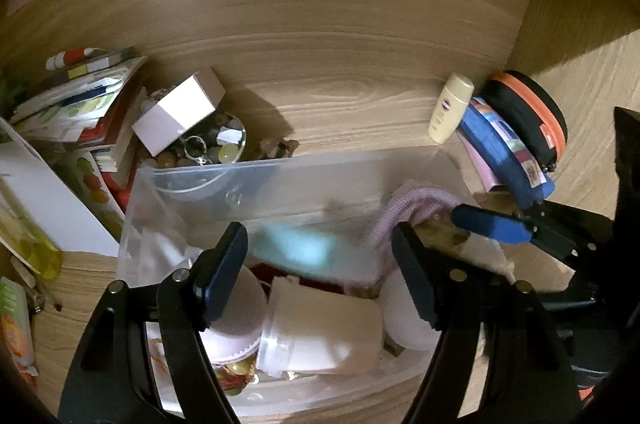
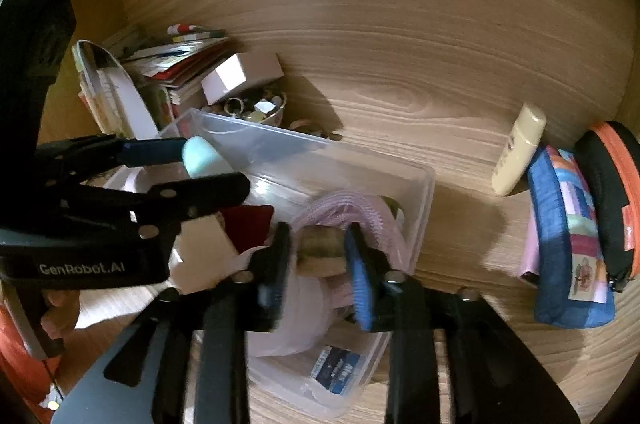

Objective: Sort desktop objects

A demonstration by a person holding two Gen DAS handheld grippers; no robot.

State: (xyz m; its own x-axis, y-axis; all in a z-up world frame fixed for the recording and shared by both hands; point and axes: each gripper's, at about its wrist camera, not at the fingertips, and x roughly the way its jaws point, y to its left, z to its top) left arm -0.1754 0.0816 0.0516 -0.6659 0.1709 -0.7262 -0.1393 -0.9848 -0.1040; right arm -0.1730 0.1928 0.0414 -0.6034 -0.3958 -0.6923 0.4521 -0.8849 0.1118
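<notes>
Step in hand, as judged: depositing items into the clear bin [image 2: 416,183] on the tabletop [image 2: 440,71]. Right gripper [image 2: 320,260]: jaws part-way apart over the bin's right end, a brownish object [image 2: 320,252] between them beside a pink zipped pouch [image 2: 360,212]; contact with the pads cannot be told. Left gripper [image 1: 320,264]: jaws wide apart over the bin; the pale blue item [image 1: 296,248] blurred between them, apparently free. Next move calls for lifting both clear, then fetching the cream bottle [image 2: 518,149] at far right.

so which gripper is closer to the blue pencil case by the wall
Right. The right gripper hangs over the near end of the clear bin, beside the blue pencil case. The left gripper is over the bin's far side.
</notes>
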